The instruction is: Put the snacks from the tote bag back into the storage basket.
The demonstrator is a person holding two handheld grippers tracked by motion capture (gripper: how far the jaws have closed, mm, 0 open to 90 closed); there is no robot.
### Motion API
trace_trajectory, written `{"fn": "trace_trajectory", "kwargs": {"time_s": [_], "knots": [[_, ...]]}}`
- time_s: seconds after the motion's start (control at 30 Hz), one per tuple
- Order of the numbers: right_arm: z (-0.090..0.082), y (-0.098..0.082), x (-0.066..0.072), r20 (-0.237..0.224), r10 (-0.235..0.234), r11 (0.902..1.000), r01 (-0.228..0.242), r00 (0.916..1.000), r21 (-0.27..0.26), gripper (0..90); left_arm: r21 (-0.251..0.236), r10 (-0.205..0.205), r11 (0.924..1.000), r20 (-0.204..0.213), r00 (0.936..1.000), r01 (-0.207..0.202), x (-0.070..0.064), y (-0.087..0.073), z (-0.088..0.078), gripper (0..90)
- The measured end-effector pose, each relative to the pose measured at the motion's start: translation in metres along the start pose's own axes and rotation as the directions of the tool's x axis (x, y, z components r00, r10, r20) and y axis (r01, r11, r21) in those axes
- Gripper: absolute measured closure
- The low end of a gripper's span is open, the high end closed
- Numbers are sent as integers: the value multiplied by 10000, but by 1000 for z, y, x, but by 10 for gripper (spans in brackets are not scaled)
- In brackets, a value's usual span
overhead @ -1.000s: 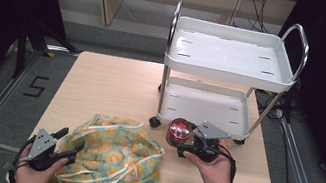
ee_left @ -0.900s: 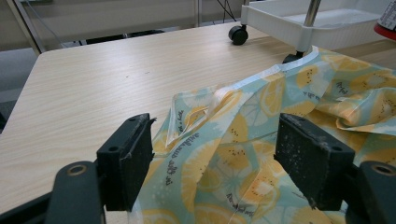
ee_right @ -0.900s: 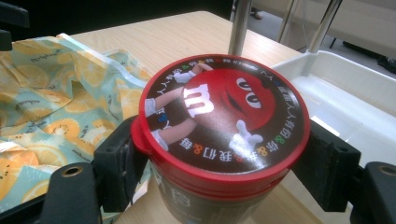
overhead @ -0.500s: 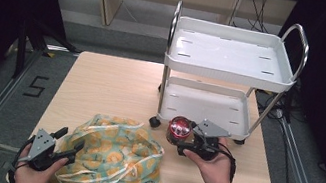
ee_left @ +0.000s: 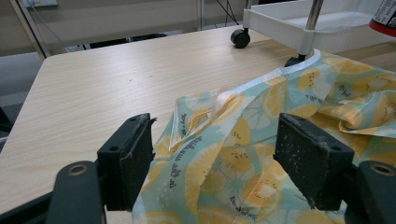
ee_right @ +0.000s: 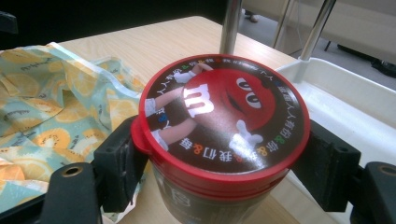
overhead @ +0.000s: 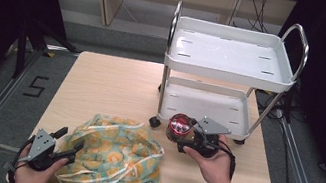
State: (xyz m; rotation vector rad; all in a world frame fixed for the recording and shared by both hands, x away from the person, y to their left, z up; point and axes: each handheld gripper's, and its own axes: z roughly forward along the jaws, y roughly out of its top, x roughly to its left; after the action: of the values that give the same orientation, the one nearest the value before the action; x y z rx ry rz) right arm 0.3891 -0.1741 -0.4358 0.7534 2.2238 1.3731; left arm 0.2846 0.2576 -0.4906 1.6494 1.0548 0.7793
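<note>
A crumpled cloth bag [overhead: 114, 156] with an orange-slice print and white drawstrings lies on the front left of the wooden table [overhead: 111, 82]. My left gripper [overhead: 70, 138] is open at the bag's left edge; in the left gripper view its jaws straddle the bag's fabric [ee_left: 233, 140] without pinching it. My right gripper [overhead: 185, 135] is shut on a dark candy tub [overhead: 178, 126] with a red lid, held just right of the bag, in front of the cart's lower shelf. The right gripper view shows the tub's lid [ee_right: 224, 112] clamped between both jaws.
A white two-shelf cart [overhead: 230, 57] on black castors stands at the table's back right, both shelves bare. Its chrome posts [ee_right: 231, 23] rise close behind the tub. Bare tabletop stretches across the back left.
</note>
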Motion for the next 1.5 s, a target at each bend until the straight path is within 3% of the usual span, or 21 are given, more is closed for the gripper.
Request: {"fn": "trace_trajectory", "kwargs": {"time_s": [0.17, 0.2, 0.57, 0.67, 0.77, 0.93, 1.1, 1.33, 1.37, 1.43, 1.5], "knots": [[-1, 1, 2, -1, 377, 9992, -377, 9993, 163, 261, -15, 57, 10000, 28, 10000, -57, 0, 0, 0, 274], [0, 2, -1, -4, -54, 10000, 54, 10000, 60, 261, -2, -55, 10000, -31, 10000, 55, 0, 0, 0, 274], [1, 5, -2, -21, 139, 9999, -139, 9999, 49, 261, -32, -50, 10000, -71, 10000, 50, 0, 0, 0, 274], [1, 7, -5, 115, -174, 9998, 175, 9998, -111, 261, -158, -80, 9998, -25, 10000, 79, 0, 0, 0, 274], [1, 7, -4, 5, 122, 9999, -122, 9999, 50, 261, -174, -91, 9998, -49, 9999, 90, -1, 0, 0, 274], [2, 9, -6, 116, -50, 10000, 51, 9999, -74, 261, -35, -49, 10000, -87, 10000, 49, 0, 0, -1, 274], [2, 10, -5, 164, 60, 10000, -60, 9998, 17, 260, -41, -53, 10000, -89, 9999, 53, 0, 0, -1, 274], [4, 13, -8, 15, -108, 9999, 108, 9999, 79, 261, -50, -59, 10000, -91, 9999, 59, 0, 0, -1, 274], [4, 13, -7, -60, 120, 9998, -119, 9999, 150, 261, -47, -63, 10000, -93, 9999, 63, 0, 0, -1, 274], [3, 13, -9, 106, -118, 9999, 117, 9999, 65, 260, -50, -60, 10000, -93, 9999, 60, 0, 0, -1, 274], [4, 13, -8, -66, 162, 9998, -161, 9998, 153, 261, -120, -52, 9999, -45, 10000, 51, 0, 0, 0, 274]]}}
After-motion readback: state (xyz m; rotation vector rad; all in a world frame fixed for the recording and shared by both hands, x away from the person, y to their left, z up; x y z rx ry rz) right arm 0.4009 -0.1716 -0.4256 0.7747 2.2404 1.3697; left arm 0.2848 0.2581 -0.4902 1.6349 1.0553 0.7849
